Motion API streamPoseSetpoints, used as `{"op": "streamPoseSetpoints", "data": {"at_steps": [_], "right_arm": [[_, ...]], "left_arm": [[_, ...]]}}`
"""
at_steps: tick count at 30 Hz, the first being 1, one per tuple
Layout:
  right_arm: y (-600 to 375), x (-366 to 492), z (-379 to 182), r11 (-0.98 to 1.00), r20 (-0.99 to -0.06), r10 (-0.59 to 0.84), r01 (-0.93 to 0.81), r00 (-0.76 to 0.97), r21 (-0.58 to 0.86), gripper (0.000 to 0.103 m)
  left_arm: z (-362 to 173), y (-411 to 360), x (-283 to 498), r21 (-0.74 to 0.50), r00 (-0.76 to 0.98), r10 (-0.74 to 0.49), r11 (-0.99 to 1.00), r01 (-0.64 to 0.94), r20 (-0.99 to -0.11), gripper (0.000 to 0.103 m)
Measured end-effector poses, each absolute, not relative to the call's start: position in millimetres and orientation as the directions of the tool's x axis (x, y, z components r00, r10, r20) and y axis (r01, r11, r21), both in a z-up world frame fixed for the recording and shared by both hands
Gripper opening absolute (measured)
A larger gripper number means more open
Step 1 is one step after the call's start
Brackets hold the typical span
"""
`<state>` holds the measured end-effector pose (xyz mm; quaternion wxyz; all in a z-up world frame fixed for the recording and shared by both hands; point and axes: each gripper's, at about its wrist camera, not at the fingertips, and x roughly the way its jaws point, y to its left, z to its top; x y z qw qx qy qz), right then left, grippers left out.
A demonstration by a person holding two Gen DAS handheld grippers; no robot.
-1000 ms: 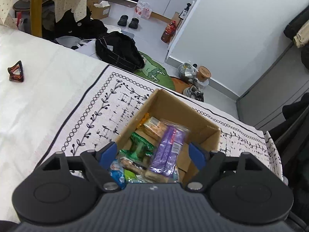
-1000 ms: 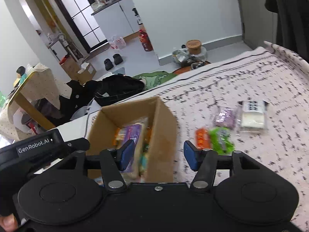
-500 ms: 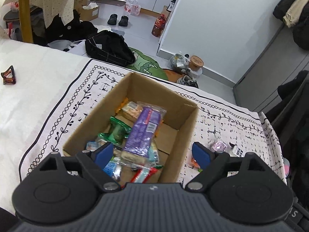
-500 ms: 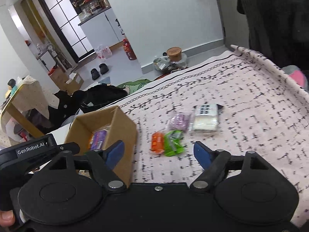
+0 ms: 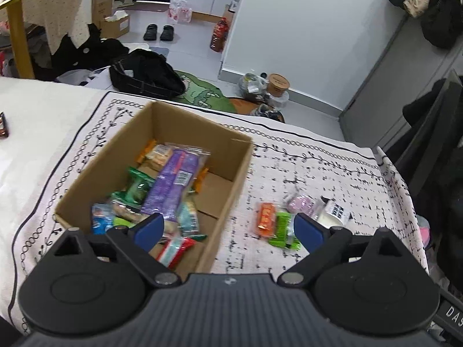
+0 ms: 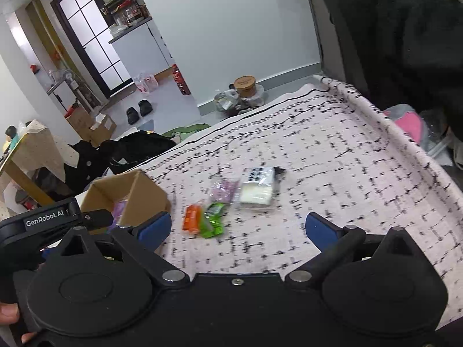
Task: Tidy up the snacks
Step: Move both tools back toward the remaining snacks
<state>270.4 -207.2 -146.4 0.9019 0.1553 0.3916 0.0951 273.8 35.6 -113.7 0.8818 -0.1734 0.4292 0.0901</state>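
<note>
My left gripper [image 5: 228, 230] sits nearest, its blue-padded jaws spread wide with nothing between them, over the near end of the cardboard box [image 5: 241, 173]. My right gripper [image 6: 236, 230] is likewise spread and empty, above bare patterned tablecloth [image 6: 347, 173]. At the left edge of the right view the other gripper's black body partly covers the box, and part of a hand [image 6: 8, 315] shows at the bottom corner.

Inside the box, a long purple packet [image 5: 173, 185] lies across a green packet [image 5: 136, 186], with blue and red-and-white wrappers under my left finger, so their shapes are hard to read. Just right of the box, on the cloth, lie four loose snacks close together: an orange packet [image 6: 192, 218] touching a green one [image 6: 212, 222], then a pink packet [image 6: 224, 190] beside a white packet [image 6: 259, 189]. The right view is blurred, so the printing is unreadable.

Beyond the table edge: a black bag [image 5: 147, 73], a green mat [image 5: 202, 94], a wooden-lidded jar [image 6: 244, 86] and slippers [image 5: 159, 32].
</note>
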Motion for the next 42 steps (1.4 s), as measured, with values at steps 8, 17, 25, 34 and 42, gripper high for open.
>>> {"op": "streamPoseSetpoints", "data": {"at_steps": [8, 17, 25, 34, 42], "right_arm": [[-232.7, 280.3, -154.1, 0.936, -0.683, 0.288, -0.045, 0.671, 0.35, 0.1], [-245.1, 300.2, -182.8, 0.915, -0.697, 0.31, -0.004, 0.647, 0.403, 0.093], [-249.3, 320.8, -204.9, 0.891, -0.709, 0.341, 0.027, 0.618, 0.452, 0.084], [-247.8, 340.0, -225.6, 0.878, -0.729, 0.363, 0.048, 0.58, 0.476, 0.08], [-242.7, 352.1, -234.2, 0.863, -0.719, 0.396, 0.036, 0.571, 0.504, 0.078]], "left_arm": [[-120.7, 9.0, 289.6, -0.219, 0.617, -0.012, 0.94, -0.26, -0.787, 0.096], [-147.9, -12.6, 314.6, -0.249, 0.582, -0.073, 0.941, -0.229, -0.81, 0.096], [-171.6, -22.9, 333.3, -0.236, 0.578, -0.07, 0.947, -0.217, -0.813, 0.093], [-178.0, -29.5, 343.4, -0.139, 0.641, 0.05, 0.961, -0.24, -0.766, 0.067], [-181.9, -39.5, 351.2, -0.149, 0.65, 0.04, 0.961, -0.233, -0.759, 0.049]]}}
